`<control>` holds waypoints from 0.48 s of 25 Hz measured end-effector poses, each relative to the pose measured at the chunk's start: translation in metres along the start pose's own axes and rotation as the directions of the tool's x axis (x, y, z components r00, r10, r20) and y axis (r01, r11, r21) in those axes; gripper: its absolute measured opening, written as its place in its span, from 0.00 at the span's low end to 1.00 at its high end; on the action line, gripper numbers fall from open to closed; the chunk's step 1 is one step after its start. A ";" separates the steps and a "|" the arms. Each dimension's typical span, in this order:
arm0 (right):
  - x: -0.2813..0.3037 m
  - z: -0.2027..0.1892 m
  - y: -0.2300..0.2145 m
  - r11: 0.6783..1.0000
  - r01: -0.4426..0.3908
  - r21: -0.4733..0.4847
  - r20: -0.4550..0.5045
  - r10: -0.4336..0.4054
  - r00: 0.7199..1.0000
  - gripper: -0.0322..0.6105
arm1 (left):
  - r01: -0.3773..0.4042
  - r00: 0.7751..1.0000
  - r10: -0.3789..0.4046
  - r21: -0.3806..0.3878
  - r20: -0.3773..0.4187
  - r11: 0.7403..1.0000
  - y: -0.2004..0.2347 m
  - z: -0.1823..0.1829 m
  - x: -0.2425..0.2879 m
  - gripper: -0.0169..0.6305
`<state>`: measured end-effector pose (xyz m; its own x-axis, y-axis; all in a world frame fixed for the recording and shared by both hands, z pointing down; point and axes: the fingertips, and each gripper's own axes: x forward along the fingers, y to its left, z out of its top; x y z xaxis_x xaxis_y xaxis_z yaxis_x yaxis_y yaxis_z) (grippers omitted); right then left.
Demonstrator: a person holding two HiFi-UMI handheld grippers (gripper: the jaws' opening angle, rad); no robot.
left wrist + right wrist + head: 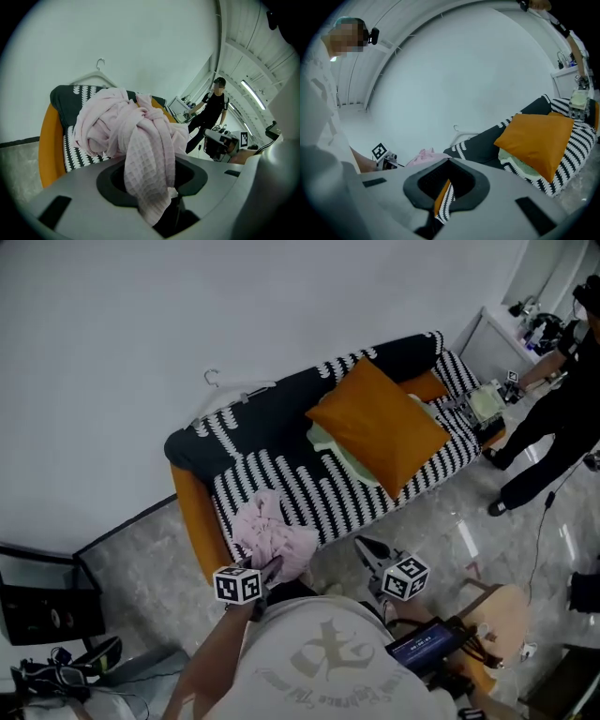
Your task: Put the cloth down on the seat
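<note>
**Cloth (274, 529) clamped, its resting place unclear**

The left gripper (270, 570) is closed on the pink cloth, and the folds bury its tips. Whether the bundle rests on the seat (309, 486) at its left end or hangs just above cannot be told. The right gripper (373, 555) has its jaws slightly apart and empty, with a sliver of sofa (580, 140) showing between them. A bystander (553, 418) is cut off at the edge.
</note>
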<state>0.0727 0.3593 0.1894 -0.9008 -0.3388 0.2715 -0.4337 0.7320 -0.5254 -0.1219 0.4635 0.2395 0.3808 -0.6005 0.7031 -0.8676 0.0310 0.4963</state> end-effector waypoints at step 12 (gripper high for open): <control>0.051 0.057 -0.035 0.994 0.100 -0.039 0.014 -0.100 0.995 0.07 | 0.078 0.996 -0.077 0.030 -0.035 0.996 0.034 0.077 0.049 0.32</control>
<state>0.0410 0.2831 0.1757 -0.8533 -0.4181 0.3116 -0.5206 0.7170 -0.4635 -0.1574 0.3736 0.2509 0.4577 -0.5725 0.6803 -0.8444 -0.0404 0.5341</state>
